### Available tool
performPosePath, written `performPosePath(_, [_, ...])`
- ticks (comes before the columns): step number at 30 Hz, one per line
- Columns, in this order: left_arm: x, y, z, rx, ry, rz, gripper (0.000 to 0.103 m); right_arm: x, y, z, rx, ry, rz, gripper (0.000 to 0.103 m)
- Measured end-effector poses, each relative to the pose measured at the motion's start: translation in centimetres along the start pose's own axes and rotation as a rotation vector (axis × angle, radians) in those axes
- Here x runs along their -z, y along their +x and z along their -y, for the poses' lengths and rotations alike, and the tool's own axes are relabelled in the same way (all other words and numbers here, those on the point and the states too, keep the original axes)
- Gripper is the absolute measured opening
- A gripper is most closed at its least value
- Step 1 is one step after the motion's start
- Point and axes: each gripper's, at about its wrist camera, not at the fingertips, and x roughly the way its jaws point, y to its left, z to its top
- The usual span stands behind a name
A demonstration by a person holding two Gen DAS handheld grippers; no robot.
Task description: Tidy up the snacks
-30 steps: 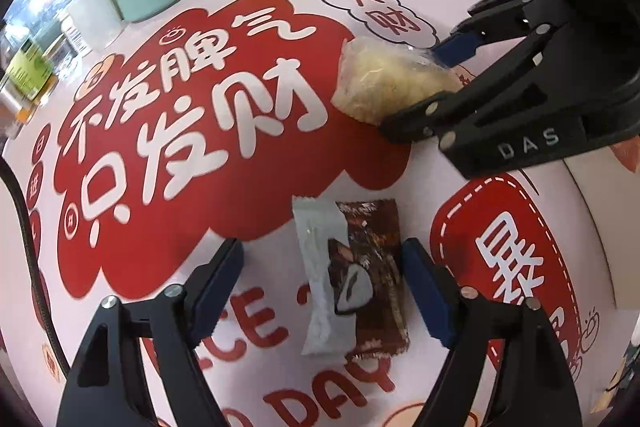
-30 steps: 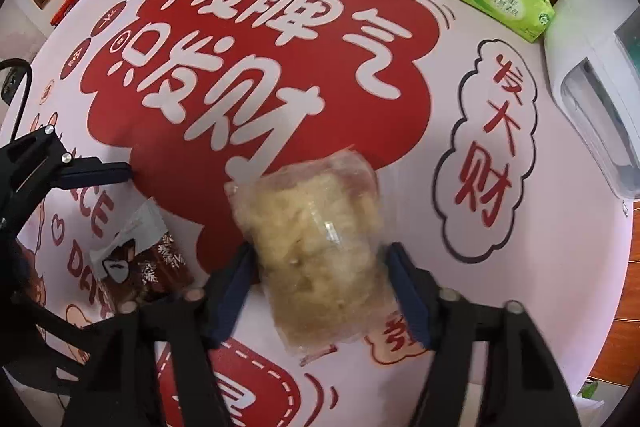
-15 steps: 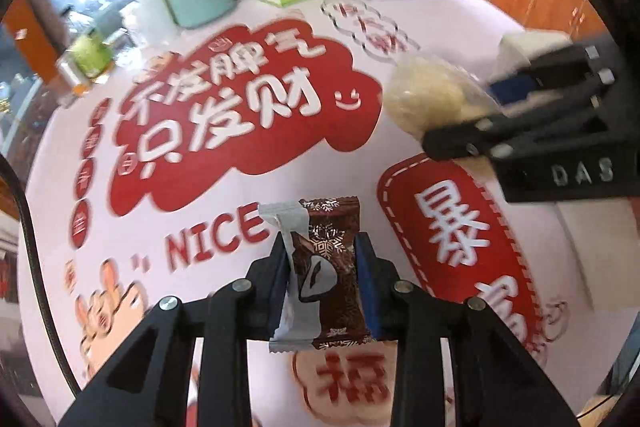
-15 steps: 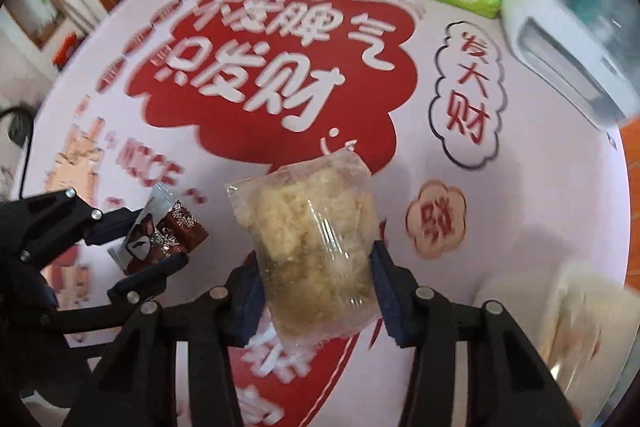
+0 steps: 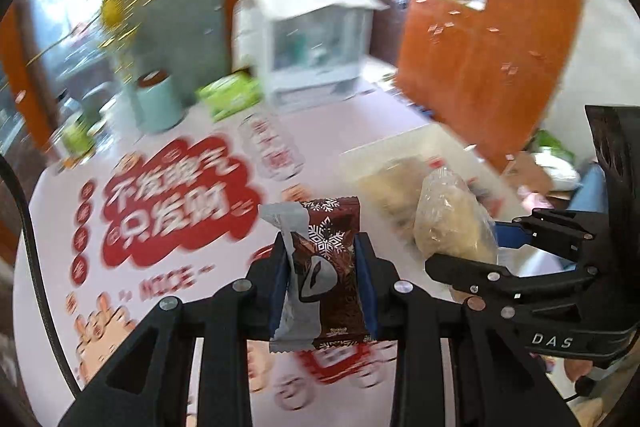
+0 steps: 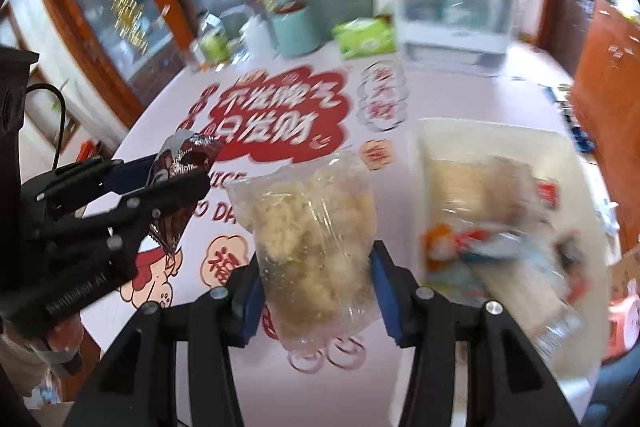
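Brown snowflake-printed snack wrapper (image 5: 328,267) sits pinched in the left gripper (image 5: 322,279), while the right gripper (image 6: 316,291) clamps a clear bag of pale crumbly snack (image 6: 312,235) beside a white tray (image 6: 496,139).

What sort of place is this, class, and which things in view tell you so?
Probably a home dining or living room: a table under a festive red-and-pink printed tablecloth, a green tissue pack beside a white countertop appliance, and wooden cabinets behind.

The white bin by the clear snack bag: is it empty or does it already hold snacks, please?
Not empty: the bin already holds several wrapped snacks, blurred, beside the bag that the right gripper grips.
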Motion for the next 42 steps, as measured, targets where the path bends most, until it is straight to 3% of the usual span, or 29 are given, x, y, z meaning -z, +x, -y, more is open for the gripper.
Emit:
performPosePath(9, [-6.9,-0.1,9.7,0.075,0.156,0.104,0.03,1.1,-10.9,6.8,0.199,0.179,0.185,0.049])
performPosePath(13, [-9.5,0.6,12.4,0.072,0.193,0.126,0.03,0.9,-13.3,8.7,0.299,0.214,0.232,0.049])
performPosePath(17, [-11.1,1.6,14.2,0.065,0.202,0.121,0.035,0.5,-13.9,10.6,0.338,0.247,0.242,0.05])
performPosePath(18, [-11.3,2.0,14.5,0.057,0.206,0.115,0.051,0.3,-13.8,11.0,0.349,0.255,0.24,0.05])
performPosePath(19, [-11.5,2.4,14.6,0.043,0.211,0.106,0.073,0.1,-13.6,11.5,0.361,0.262,0.238,0.05])
performPosePath(22, [-11.6,3.3,14.4,-0.07,0.192,0.114,0.098,0.0,-13.1,12.5,0.391,0.279,0.219,0.053])
performPosePath(24, [-11.3,3.7,13.3,-0.062,0.156,0.093,0.102,0.2,-13.0,13.3,0.403,0.286,0.213,0.057])
performPosePath(27, [-10.6,4.5,12.0,-0.051,0.111,0.045,0.102,0.8,-13.1,14.0,0.393,0.307,0.214,0.066])
performPosePath(42, [-6.8,2.0,8.0,-0.121,-0.014,0.005,0.102,0.8,-12.2,12.3,0.346,0.311,0.188,0.066])
